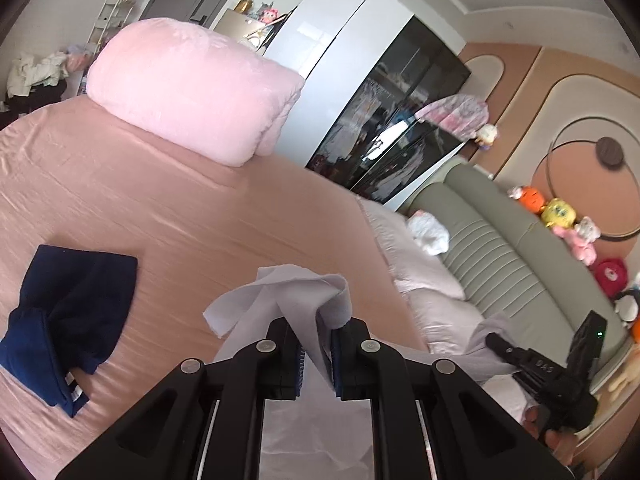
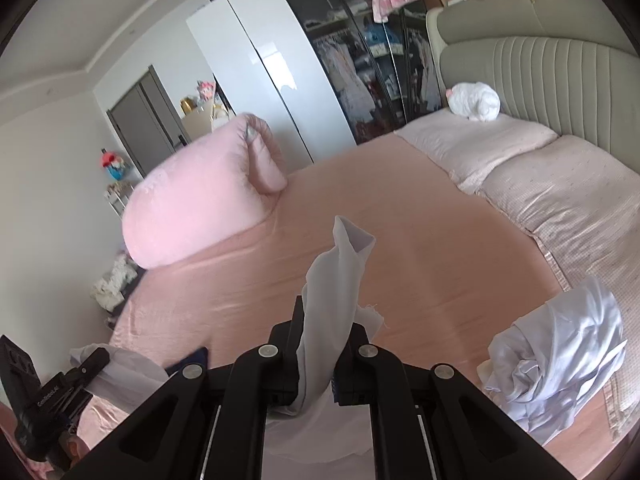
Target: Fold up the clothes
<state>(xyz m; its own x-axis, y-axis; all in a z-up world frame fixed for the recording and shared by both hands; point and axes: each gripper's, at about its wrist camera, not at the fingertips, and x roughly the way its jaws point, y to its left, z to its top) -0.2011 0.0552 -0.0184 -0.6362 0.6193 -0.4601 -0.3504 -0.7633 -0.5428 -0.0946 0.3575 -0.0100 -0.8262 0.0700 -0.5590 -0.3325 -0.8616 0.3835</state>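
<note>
One navy garment (image 1: 68, 320) already lies folded on the pink bed sheet (image 1: 200, 208), toward its foot end; a crumpled white garment (image 2: 560, 364) sits unfolded near the pillows (image 2: 520, 168). In hand: a thin pale lilac-white cloth (image 1: 280, 292), raised over the sheet's near edge, limp, creased, edges sticking up. Left gripper (image 1: 316, 344) and right gripper (image 2: 318, 344) each pinch a bunched corner of it. Folding barely started, judging by this.

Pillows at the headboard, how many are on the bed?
2. One pillow lies at the far end of the headboard with a white plush toy on it; the other pillow lies beside it, nearer the camera. None seem hidden.
</note>
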